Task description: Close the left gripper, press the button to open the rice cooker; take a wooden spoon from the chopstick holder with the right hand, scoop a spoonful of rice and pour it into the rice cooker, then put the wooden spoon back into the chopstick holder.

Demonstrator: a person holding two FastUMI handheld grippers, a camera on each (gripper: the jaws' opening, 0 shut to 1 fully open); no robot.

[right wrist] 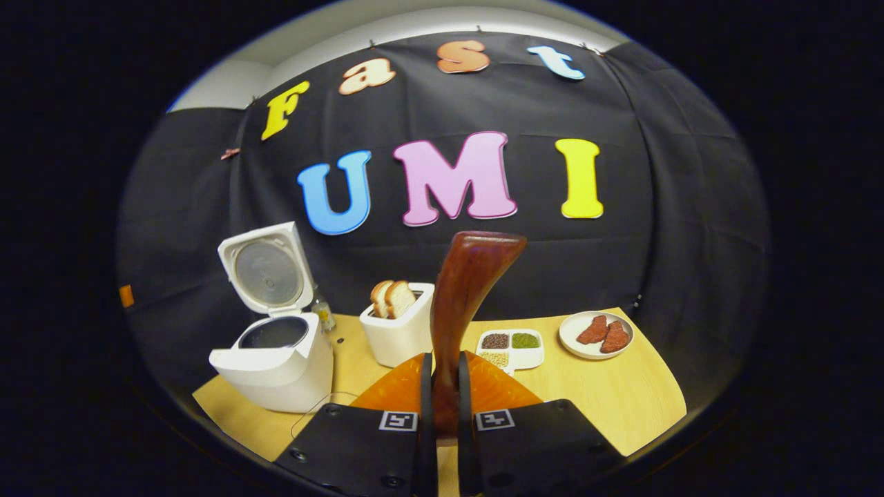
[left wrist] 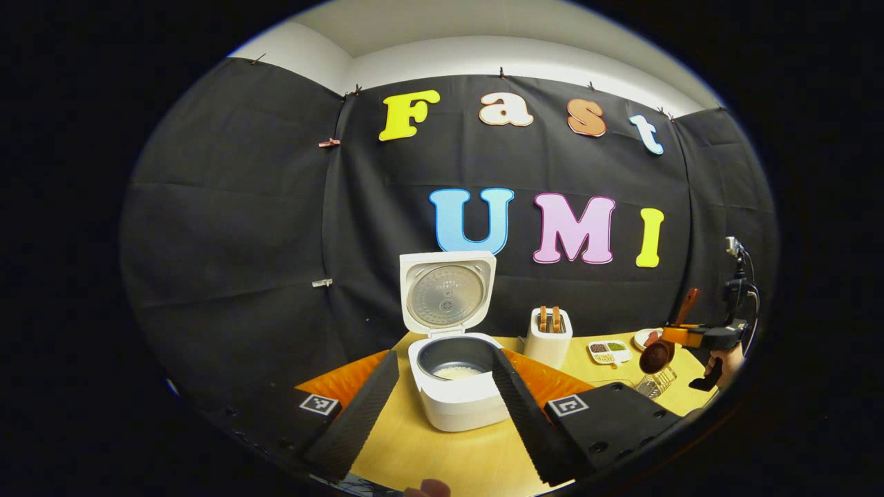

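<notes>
Wooden spoon (right wrist: 461, 304) clamped in right hand-held gripper (right wrist: 442, 414).

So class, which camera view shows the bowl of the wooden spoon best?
The left gripper view: the wooden spoon hangs from the right gripper at the far right, with its round bowl facing the camera. The right gripper view gives the handle rising between the shut fingers, not the bowl.

A: What does the left hand-held gripper (left wrist: 442, 386) look like?
B: Black bolted housings, each with a square black-and-white marker; long ribbed fingers.
A: And the right hand-held gripper (right wrist: 442, 386)?
B: Same markers; seen from afar it has an orange body, black grip and cable.
</notes>
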